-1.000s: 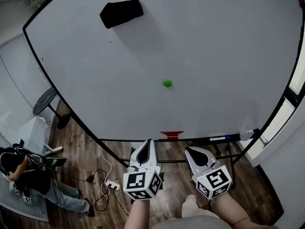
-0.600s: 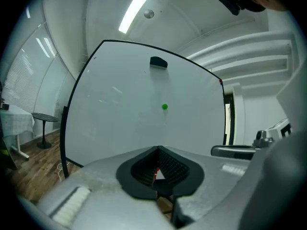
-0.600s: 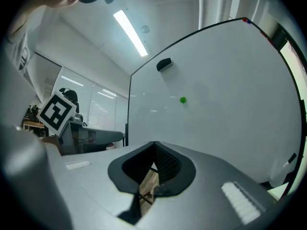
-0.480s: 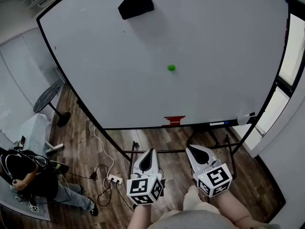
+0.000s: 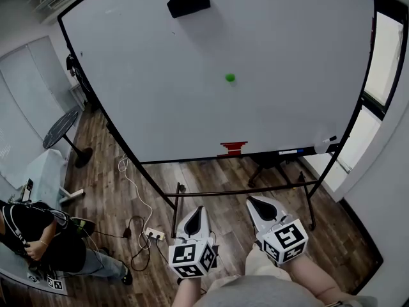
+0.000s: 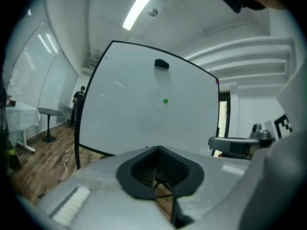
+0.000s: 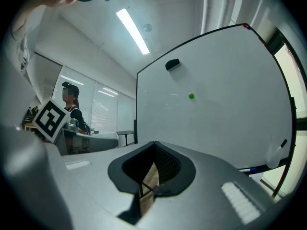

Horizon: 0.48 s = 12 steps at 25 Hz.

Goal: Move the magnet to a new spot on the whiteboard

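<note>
Green magnet (image 5: 230, 78) sits on the whiteboard (image 5: 300, 50), roughly mid-board, well below the black eraser (image 5: 188, 4) and well above the marker tray (image 5: 281, 152). Left hand-held gripper (image 5: 197, 210) and right hand-held gripper (image 5: 254, 201) both hang low in front of the person, well apart from the board and pointing toward it. The jaws of each are closed together with nothing between them, as each gripper view confirms. Whether the magnet's present spot is the old one or the new one cannot be read here: empty, closed grippers standing off from the board fit a magnet waiting to be fetched and equally a magnet already re-stuck. Risks, as judged: any approach made with the jaws closed would nudge the magnet and skid it across the board instead of gripping it. The magnet looks small and rounded, so pads closing off-centre could squirt it out, and it would drop to the tray or the wood floor (image 5: 211, 178). The board stands on a frame (image 5: 243, 191), so a firm push may rock or shift it and spoil the aim. A loose cable (image 5: 131, 178) lies on the floor near the frame's left leg, a trip hazard for anyone stepping in. A careless high sweep could also knock the eraser loose.
</note>
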Each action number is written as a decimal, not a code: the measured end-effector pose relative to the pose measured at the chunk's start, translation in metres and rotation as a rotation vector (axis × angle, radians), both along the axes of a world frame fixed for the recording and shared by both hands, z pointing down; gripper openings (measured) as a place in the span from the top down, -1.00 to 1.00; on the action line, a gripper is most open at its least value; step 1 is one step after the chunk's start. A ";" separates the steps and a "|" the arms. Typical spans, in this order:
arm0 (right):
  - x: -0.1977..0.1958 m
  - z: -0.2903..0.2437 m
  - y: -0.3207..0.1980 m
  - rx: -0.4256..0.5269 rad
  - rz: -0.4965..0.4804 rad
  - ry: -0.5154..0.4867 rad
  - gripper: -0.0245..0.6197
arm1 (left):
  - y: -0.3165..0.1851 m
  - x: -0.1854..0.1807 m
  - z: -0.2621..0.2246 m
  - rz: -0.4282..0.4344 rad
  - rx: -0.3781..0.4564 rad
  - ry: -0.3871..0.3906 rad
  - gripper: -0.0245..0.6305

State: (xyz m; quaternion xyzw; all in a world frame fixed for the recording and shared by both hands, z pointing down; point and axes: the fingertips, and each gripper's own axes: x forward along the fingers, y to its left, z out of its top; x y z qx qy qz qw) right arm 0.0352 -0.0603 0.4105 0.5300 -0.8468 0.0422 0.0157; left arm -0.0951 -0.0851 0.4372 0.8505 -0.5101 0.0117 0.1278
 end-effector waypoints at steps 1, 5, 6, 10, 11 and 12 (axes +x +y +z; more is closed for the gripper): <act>-0.003 0.001 0.003 -0.001 -0.001 0.000 0.92 | 0.003 -0.003 0.001 0.001 -0.001 -0.003 0.91; -0.012 0.001 0.013 0.000 -0.006 -0.002 0.92 | 0.011 -0.008 0.002 0.009 -0.003 -0.007 0.91; -0.013 0.000 0.015 -0.001 -0.007 -0.005 0.92 | 0.012 -0.009 0.002 0.011 -0.003 -0.007 0.91; -0.013 -0.003 0.016 -0.010 0.010 0.005 0.93 | 0.014 -0.010 -0.001 0.017 0.002 -0.003 0.91; -0.012 -0.003 0.016 -0.007 0.017 0.008 0.93 | 0.014 -0.010 -0.001 0.019 0.004 -0.002 0.91; -0.012 -0.003 0.015 -0.004 0.021 0.010 0.93 | 0.014 -0.010 -0.001 0.020 0.006 -0.001 0.91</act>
